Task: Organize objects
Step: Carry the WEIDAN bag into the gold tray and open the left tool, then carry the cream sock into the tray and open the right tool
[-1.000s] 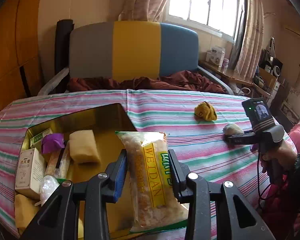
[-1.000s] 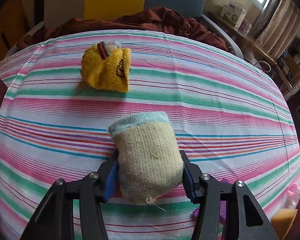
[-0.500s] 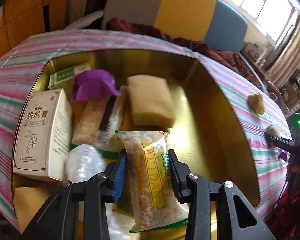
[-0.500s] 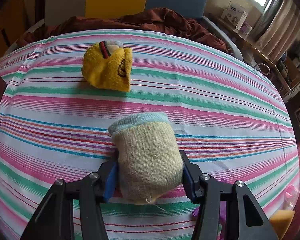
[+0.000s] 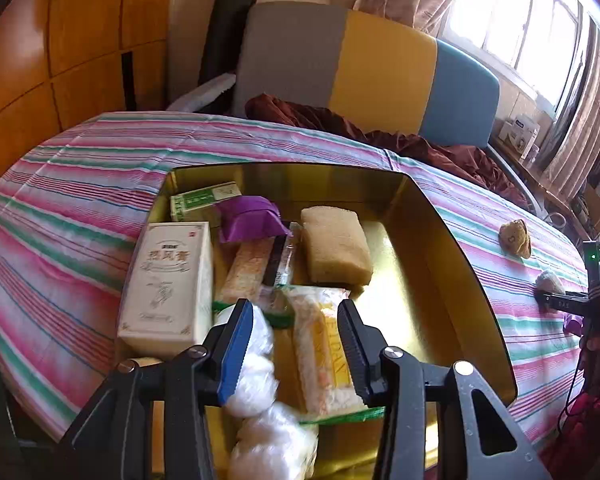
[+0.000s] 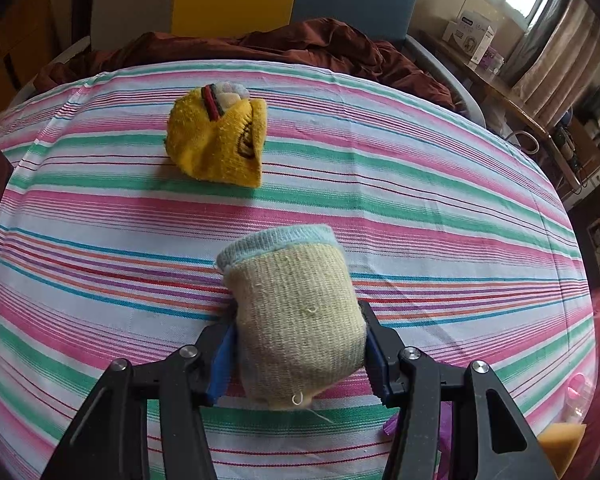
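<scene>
Opening over the gold tray (image 5: 452, 240), left claw (image 5: 296, 344) jaws part around the snack packet (image 5: 324, 344) lying inside; right claw (image 6: 298, 356) clamped on rolled beige sock (image 6: 296, 320) on striped counter (image 6: 420, 208).

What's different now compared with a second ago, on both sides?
The left gripper carried the snack packet from over the striped tablecloth into the gold box; its jaws are now opening, and the packet lies loose between them. The right gripper has not moved and stays clamped on the rolled beige sock; the yellow sock is unmoved.
</scene>
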A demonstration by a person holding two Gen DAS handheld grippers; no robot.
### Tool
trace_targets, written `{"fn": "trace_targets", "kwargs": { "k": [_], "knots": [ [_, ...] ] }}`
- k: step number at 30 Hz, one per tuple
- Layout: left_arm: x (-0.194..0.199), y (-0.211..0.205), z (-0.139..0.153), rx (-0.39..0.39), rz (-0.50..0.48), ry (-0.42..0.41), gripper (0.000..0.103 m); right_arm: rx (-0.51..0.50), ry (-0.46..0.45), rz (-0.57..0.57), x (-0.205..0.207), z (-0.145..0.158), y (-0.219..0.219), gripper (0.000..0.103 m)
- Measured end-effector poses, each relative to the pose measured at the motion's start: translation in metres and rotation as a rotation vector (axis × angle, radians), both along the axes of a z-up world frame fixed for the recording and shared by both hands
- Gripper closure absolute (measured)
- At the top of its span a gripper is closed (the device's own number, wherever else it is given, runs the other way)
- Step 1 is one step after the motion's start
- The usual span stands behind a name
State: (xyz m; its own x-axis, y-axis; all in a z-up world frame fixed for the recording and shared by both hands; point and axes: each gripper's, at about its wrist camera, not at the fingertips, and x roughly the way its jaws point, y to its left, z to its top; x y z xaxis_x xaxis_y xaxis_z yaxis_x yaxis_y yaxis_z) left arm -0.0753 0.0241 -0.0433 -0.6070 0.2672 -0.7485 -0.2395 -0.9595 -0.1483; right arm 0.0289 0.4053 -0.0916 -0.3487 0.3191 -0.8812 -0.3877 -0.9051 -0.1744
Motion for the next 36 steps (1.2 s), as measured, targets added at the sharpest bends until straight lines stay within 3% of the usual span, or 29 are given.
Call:
{"fn": "trace_targets", "kwargs": {
  "k": [3,8,13,17,20,24,30,34,36],
  "knots": [
    [0.01,-0.009,0.003,0.001,-0.003,0.005,0.059,-0.046,0.027,0.015,-0.001,0.008,-0.005,0.048],
    [0.017,-0.019,0.001,-0.01,0.01,0.013,0.059,-0.076,0.095,0.139,-0.008,0.043,-0.047,0.048],
    [0.021,-0.027,0.002,0.03,0.029,0.009,0.059,-0.102,0.184,0.354,-0.023,0.084,-0.134,0.048],
    [0.024,-0.03,0.003,0.047,0.03,0.013,0.059,-0.154,0.24,0.527,-0.035,0.097,-0.213,0.048],
    [0.027,-0.033,0.004,0.047,0.033,0.022,0.059,-0.182,0.232,0.617,-0.042,0.09,-0.265,0.048],
    [0.031,-0.035,0.005,0.029,0.036,0.038,0.059,-0.206,0.173,0.652,-0.062,0.058,-0.308,0.047],
    [0.032,-0.035,0.004,-0.008,0.042,0.053,0.059,-0.211,0.054,0.594,-0.094,0.003,-0.321,0.046],
    [0.032,-0.033,0.003,-0.03,0.043,0.058,0.059,-0.225,0.082,0.619,-0.091,0.005,-0.324,0.033],
    [0.032,-0.033,0.003,-0.031,0.045,0.058,0.059,-0.226,0.102,0.617,-0.088,0.009,-0.322,0.031]
  ]
}}
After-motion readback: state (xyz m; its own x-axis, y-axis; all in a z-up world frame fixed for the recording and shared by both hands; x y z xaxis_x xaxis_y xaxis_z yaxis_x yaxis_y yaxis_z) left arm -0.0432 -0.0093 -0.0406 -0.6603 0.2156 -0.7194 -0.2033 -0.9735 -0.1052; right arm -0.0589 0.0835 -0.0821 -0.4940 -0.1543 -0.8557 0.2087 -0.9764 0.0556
